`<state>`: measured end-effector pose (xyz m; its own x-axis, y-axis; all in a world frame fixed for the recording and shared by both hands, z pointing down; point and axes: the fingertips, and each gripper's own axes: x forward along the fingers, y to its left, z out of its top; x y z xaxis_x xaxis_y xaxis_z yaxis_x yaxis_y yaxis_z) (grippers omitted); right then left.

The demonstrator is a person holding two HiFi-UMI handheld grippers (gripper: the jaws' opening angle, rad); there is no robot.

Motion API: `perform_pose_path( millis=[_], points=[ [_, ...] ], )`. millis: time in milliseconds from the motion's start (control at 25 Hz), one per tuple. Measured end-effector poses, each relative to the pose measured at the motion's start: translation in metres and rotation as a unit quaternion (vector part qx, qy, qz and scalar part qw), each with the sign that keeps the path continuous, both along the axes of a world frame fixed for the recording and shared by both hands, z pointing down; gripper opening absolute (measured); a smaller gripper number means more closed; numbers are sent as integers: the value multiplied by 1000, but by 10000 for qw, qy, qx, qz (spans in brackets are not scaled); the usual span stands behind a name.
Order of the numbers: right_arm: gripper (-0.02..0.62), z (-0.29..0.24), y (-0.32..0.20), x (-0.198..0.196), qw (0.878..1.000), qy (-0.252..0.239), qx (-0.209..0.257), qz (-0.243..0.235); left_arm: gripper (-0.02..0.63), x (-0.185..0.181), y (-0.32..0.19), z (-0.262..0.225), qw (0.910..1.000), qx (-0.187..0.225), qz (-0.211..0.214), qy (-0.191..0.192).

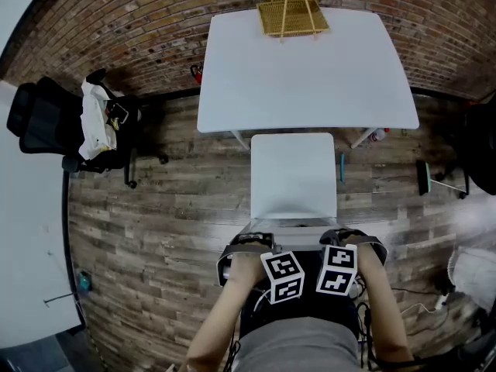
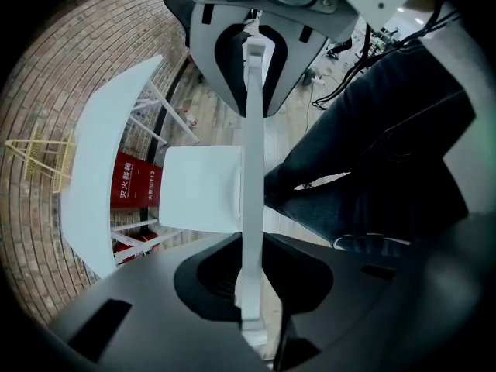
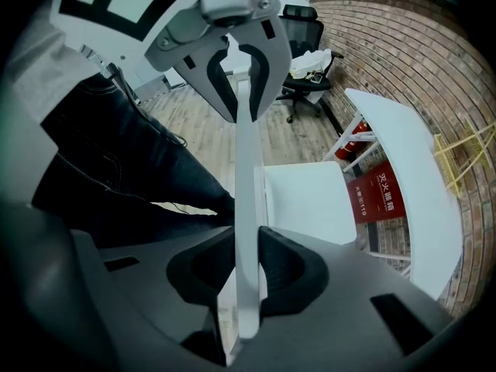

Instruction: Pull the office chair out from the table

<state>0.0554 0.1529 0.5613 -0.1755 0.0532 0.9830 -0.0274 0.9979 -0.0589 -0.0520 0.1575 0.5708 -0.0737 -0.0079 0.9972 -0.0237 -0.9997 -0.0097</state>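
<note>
The white chair (image 1: 293, 173) stands on the wood-plank floor (image 1: 170, 223) in front of the white worktop (image 1: 306, 72); seen from the head view, the seat's far edge lies right at the worktop's near edge and the rest of the seat is clear of it. The backrest (image 1: 293, 222) faces the person, whose two hands hold its top edge from above, side by side.

The left claw (image 1: 249, 245) is clenched on that backrest; in the left gripper view the thin white panel (image 2: 252, 169) runs edge-on between the dark pads of the claw (image 2: 249, 263), which press on it from both sides. The right claw (image 1: 341, 240) grasps the same edge further to the right; in the right gripper view the panel (image 3: 246, 169) sits pinched in the claw (image 3: 246, 263), with the seat (image 3: 306, 204) beyond it.

A yellow wire basket (image 1: 291, 10) rests at the worktop's far edge, by the brick wall (image 1: 139, 22); a black office chair (image 1: 46, 122) with white cloth on it stands well apart at the left; a red sign (image 2: 136, 184) shows under the worktop.
</note>
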Motion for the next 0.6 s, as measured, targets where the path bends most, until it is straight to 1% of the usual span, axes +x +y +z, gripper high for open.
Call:
perform_pose_path(
  millis=[200, 360, 600],
  points=[
    [87, 1, 9, 0, 10000, -27, 28, 24, 83, 0, 9, 1, 10000, 8, -14, 10],
    [87, 1, 8, -1, 9997, -94, 205, 23, 83, 0, 8, 2, 10000, 44, -15, 61],
    [91, 1, 7, -2, 9991, -238, 330, 97, 86, 0, 6, 1, 9992, 80, -177, 344]
  ],
)
